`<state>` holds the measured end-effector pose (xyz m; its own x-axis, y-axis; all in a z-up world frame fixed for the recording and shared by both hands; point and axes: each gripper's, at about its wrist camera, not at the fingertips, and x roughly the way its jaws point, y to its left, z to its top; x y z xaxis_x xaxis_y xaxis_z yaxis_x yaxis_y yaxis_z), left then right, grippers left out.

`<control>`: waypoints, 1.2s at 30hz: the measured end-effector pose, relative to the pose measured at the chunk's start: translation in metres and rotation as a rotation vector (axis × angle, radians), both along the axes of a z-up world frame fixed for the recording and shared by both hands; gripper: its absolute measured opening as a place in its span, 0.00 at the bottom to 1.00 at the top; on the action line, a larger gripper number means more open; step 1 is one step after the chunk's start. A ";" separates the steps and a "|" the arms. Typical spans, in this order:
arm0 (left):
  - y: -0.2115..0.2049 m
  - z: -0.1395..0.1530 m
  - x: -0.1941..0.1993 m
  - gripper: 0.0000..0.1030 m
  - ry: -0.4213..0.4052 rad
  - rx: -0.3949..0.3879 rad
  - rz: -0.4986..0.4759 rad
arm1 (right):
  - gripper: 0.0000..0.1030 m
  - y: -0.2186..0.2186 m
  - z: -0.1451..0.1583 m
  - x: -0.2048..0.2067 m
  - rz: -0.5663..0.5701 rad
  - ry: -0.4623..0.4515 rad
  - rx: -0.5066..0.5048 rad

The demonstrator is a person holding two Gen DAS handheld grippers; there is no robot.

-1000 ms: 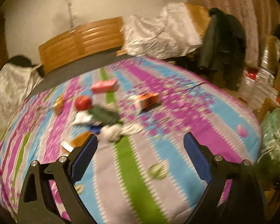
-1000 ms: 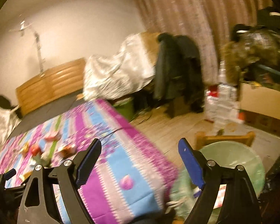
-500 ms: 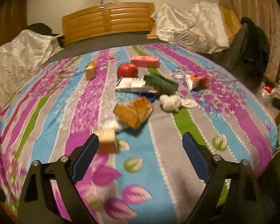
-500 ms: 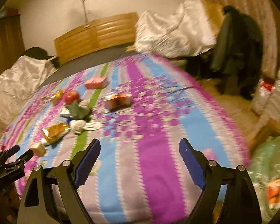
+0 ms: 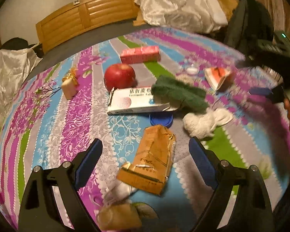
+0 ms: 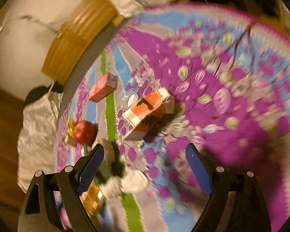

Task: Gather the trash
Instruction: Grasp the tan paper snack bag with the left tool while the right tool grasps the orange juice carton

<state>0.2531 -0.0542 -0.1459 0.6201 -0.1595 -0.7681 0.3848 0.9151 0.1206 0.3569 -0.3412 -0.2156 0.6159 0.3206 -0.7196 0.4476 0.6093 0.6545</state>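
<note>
The crushed gold pack [image 5: 151,159] lies between our left claw's [image 5: 145,161] fingers, jaws wide and holding nothing. We should drop straight down and close across its narrow width, clear of the blue cap [image 5: 161,119] just ahead. Our right claw [image 6: 144,165], also wide and unloaded, points at the orange box [image 6: 147,113] ahead.

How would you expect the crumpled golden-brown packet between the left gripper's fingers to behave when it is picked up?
The golden-brown packet looks creased and torn open, so it is probably light and will likely crush rather than resist. Its foil-like sheen suggests a somewhat slippery surface.
</note>
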 end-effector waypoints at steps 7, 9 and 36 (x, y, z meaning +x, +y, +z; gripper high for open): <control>-0.003 -0.017 0.011 0.28 0.071 0.015 0.008 | 0.38 0.004 -0.035 0.043 -0.086 0.033 0.130; -0.004 -0.018 0.010 0.26 0.072 0.011 0.008 | 0.12 0.005 -0.042 0.051 -0.059 0.057 0.139; 0.039 0.079 -0.027 0.23 -0.157 -0.144 0.249 | 0.07 0.042 0.130 -0.067 0.138 -0.322 -0.373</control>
